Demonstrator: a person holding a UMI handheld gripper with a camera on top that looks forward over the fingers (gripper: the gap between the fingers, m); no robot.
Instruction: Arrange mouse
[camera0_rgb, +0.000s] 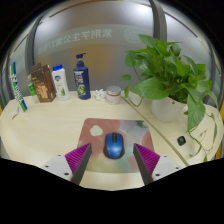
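Note:
A blue and black mouse (114, 147) lies on a pale patterned mouse mat (122, 128) on the light wooden table. My gripper (112, 158) is open, its pink-padded fingers (79, 157) spread wide to either side of the mouse's near end. The mouse rests on the mat between the fingers with a clear gap on each side.
A leafy potted plant (168, 75) stands to the right beyond the mat. At the back left are bottles and boxes, among them a blue bottle (82, 78) and a brown box (42, 82). A small round tin (113, 94) sits behind the mat.

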